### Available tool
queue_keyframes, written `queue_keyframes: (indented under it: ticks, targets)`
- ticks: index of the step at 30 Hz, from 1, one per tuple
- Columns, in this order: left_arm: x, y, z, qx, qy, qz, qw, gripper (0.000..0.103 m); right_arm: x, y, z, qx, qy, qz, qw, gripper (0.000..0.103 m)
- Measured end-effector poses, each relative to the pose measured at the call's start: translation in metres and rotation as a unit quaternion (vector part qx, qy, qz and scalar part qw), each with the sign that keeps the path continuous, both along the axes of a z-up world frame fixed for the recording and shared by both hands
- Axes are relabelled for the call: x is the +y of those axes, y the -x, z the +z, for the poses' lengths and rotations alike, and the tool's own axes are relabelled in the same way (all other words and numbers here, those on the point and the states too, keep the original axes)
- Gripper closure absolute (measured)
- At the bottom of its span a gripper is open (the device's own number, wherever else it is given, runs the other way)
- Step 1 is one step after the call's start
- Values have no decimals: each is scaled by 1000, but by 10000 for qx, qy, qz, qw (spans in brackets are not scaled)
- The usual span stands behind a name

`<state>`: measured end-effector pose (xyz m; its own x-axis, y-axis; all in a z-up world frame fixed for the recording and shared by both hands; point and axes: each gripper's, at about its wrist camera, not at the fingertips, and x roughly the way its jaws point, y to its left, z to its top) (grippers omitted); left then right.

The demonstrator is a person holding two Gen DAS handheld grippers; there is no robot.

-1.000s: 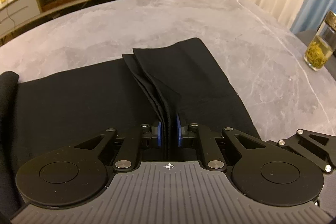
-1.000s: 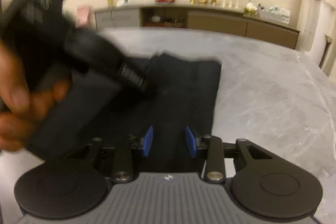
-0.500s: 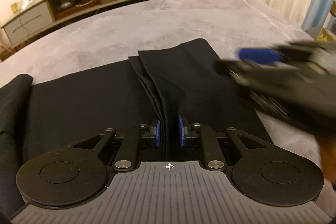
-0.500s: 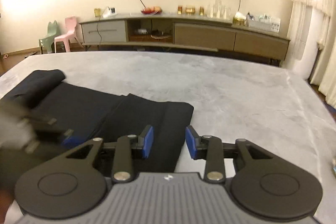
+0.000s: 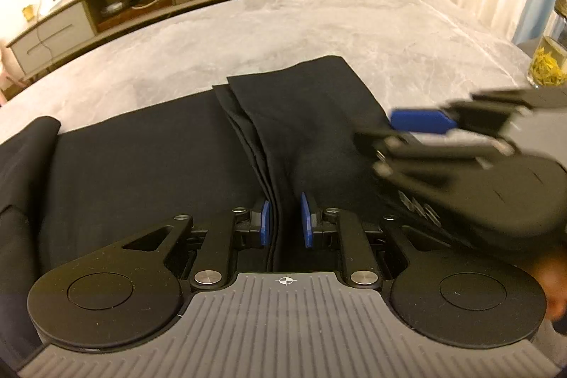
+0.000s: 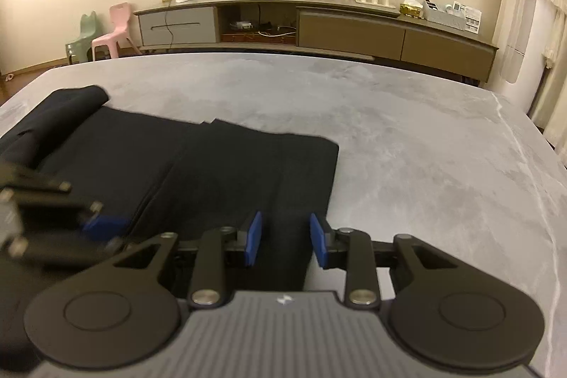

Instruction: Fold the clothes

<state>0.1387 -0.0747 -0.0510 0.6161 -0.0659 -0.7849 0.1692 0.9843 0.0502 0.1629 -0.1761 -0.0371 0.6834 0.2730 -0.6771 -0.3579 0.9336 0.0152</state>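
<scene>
A black garment (image 5: pixel 141 172) lies on the grey marble table (image 5: pixel 319 30), with a folded end (image 5: pixel 304 116) lying on top at the right. My left gripper (image 5: pixel 285 224) has its jaws a little apart around the fold's stacked edges; the cloth runs between the pads without being pinched. My right gripper (image 6: pixel 285 241) is open low over the folded end (image 6: pixel 255 165), empty. It also shows in the left wrist view (image 5: pixel 418 123), blurred, at the fold's right edge. The left gripper shows blurred in the right wrist view (image 6: pixel 102 224).
A glass jar of tea (image 5: pixel 549 59) stands near the table's right edge. A rolled part of the garment (image 6: pixel 71 101) lies at the far left. A long sideboard (image 6: pixel 319 23) stands against the wall behind the table, with two small chairs (image 6: pixel 106 30) beside it.
My left gripper's jaws have opened a little off the fold. My right gripper has swung across from the left side to the fold's right edge and settled low over it.
</scene>
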Motion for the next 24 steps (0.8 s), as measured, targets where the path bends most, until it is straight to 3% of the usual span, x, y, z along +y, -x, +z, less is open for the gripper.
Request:
queue_keyframes:
  ticks: [12, 21, 24]
  targets:
    - [1, 20, 2, 7, -134, 99, 9999, 91, -7, 46, -2, 92, 179, 66, 9998, 72]
    - [14, 48, 10, -67, -358, 50, 9993, 87, -8, 48, -5, 55, 225, 86, 9997, 71]
    - [20, 52, 21, -158, -333, 98, 9993, 87, -10, 50, -5, 41, 262, 40, 9996, 62]
